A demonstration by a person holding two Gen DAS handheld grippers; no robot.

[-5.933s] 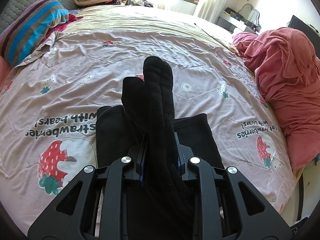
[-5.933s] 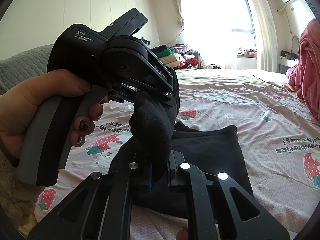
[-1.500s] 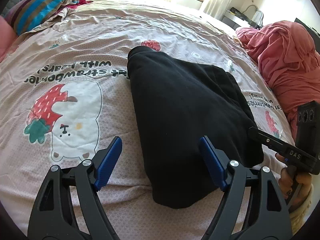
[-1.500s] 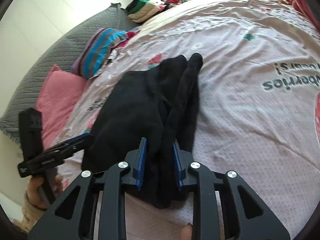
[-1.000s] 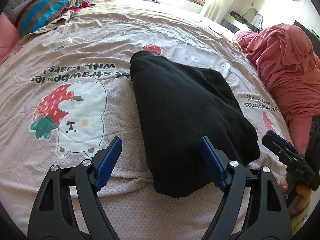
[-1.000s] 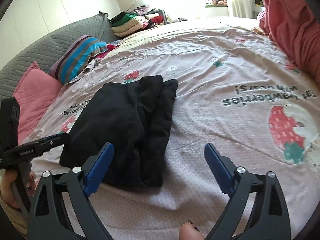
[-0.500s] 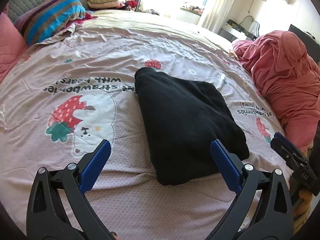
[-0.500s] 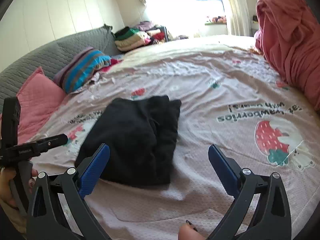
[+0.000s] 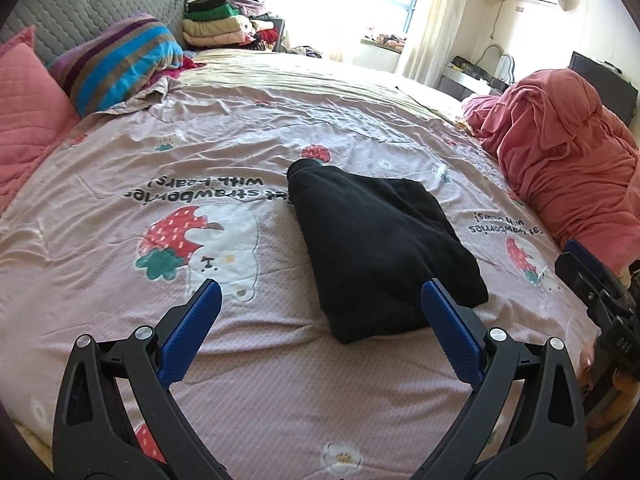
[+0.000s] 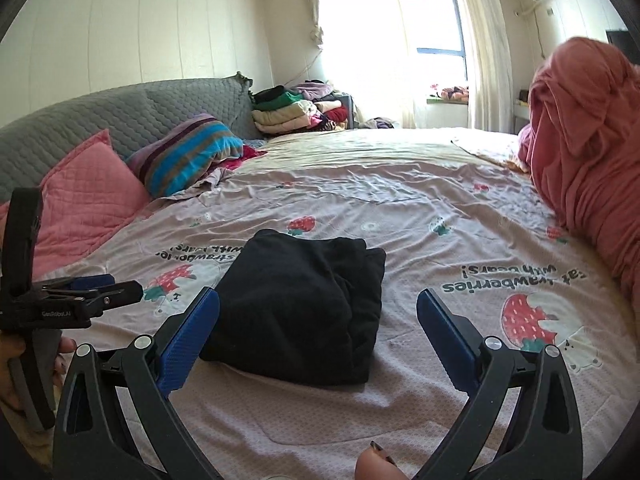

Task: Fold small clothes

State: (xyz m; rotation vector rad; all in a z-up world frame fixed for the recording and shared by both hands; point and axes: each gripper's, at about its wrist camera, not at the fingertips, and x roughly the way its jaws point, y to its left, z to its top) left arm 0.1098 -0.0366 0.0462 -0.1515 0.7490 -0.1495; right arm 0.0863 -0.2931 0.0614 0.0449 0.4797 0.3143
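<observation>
A: Where does the black garment [image 9: 376, 248] lie?

B: Folded into a compact bundle on the bed [image 9: 280, 380], on the pink strawberry-print sheet [image 9: 100, 200], just right of the printed bear holding a strawberry [image 9: 200, 240]. Its far end touches a small printed strawberry.

A: And the left tool [image 9: 318, 300]?

B: Spread wide, holding nothing. It hangs over the sheet on the near side of the garment; its right blue pad overlaps the garment's near corner in the picture, but contact cannot be judged.

A: The right tool [image 10: 318, 310]?

B: Likewise spread wide and empty, facing the garment [image 10: 304, 308] from its near side, the bundle seen between the pads.

A: What surrounds the garment?

B: To its right, a heaped red blanket [image 9: 568, 152]. Beyond it to the left, a striped pillow [image 9: 120, 60] and a pink pillow [image 9: 28, 100] against the grey quilted headboard [image 9: 80, 12]. Stacked folded clothes [image 9: 224, 28] sit at the far end of the bed.
</observation>
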